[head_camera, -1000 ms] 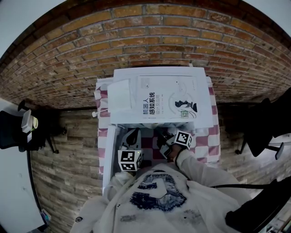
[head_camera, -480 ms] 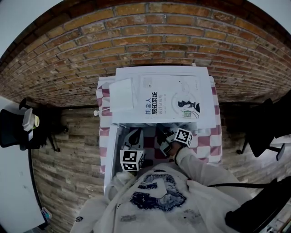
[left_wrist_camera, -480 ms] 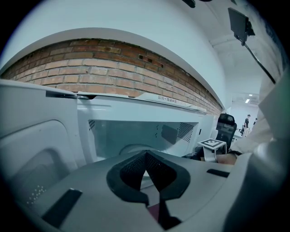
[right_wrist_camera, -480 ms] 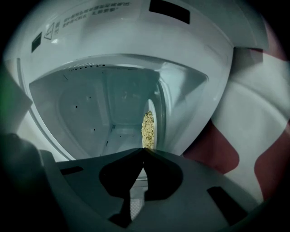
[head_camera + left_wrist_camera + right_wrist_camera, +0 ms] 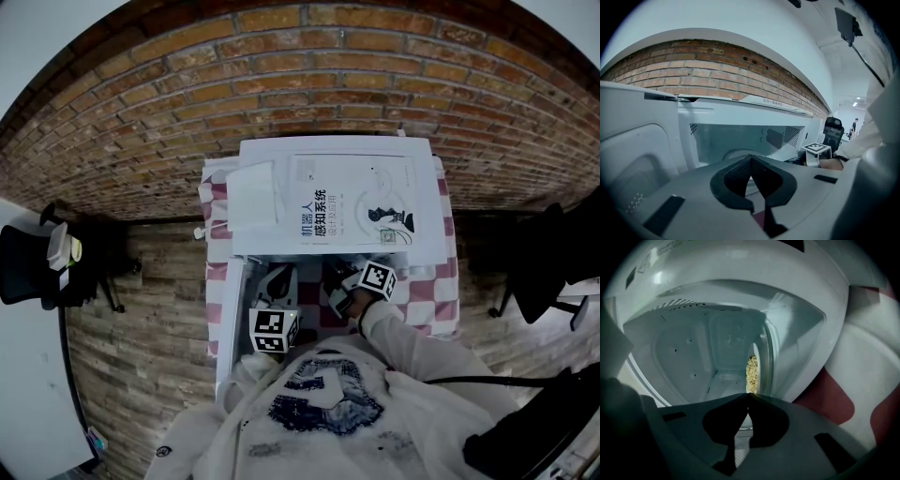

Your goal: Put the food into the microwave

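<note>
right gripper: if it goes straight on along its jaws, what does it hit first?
Most likely the yellowish grainy food, just beyond the right gripper, whose jaws are shut, inside the open microwave. Depth is unclear; past the food I see only the cavity's back wall.

A table (image 5: 446,302) covered by a red-and-white checked cloth (image 5: 869,380) carries a single thing. A white microwave (image 5: 427,223) stands directly on the cloth, just ahead of the left gripper (image 5: 277,281) and the right gripper (image 5: 337,283). Its cavity opens toward them (bare checks show beside the right gripper).
</note>
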Demonstrator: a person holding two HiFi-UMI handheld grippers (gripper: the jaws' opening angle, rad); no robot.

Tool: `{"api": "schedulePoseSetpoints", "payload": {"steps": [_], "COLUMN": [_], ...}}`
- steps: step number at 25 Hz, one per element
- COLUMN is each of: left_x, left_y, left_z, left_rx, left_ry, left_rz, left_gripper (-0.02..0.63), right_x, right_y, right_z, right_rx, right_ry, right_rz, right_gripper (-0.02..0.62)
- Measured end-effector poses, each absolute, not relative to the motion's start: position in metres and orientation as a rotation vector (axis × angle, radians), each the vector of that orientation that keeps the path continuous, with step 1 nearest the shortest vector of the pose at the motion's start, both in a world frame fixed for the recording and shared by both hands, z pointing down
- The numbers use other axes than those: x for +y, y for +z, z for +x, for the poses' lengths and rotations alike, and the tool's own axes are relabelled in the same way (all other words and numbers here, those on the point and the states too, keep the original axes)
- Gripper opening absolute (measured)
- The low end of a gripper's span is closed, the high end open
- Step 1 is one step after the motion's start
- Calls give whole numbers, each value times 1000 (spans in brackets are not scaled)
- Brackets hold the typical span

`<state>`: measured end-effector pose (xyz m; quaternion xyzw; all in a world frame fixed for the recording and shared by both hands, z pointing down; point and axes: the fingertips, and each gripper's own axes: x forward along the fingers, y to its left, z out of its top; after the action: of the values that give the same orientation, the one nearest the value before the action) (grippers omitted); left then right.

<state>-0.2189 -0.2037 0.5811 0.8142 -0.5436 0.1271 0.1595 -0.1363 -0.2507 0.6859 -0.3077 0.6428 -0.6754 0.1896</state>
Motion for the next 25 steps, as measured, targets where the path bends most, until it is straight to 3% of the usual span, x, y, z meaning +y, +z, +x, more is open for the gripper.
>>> {"api": "schedulePoseSetpoints", "payload": {"steps": [25], "left_x": [-199], "left_y": [577], "left_z": [-218], "left_rx": [-1555], "left_ry": [349], "left_rz": [2349], "left_gripper": [8], "right_x": [-237], "right_y": [665], "right_z": [-130], "right_rx": [1893], "right_ry": [-1851], "right_rz": [-876], "right_gripper": [15]}}
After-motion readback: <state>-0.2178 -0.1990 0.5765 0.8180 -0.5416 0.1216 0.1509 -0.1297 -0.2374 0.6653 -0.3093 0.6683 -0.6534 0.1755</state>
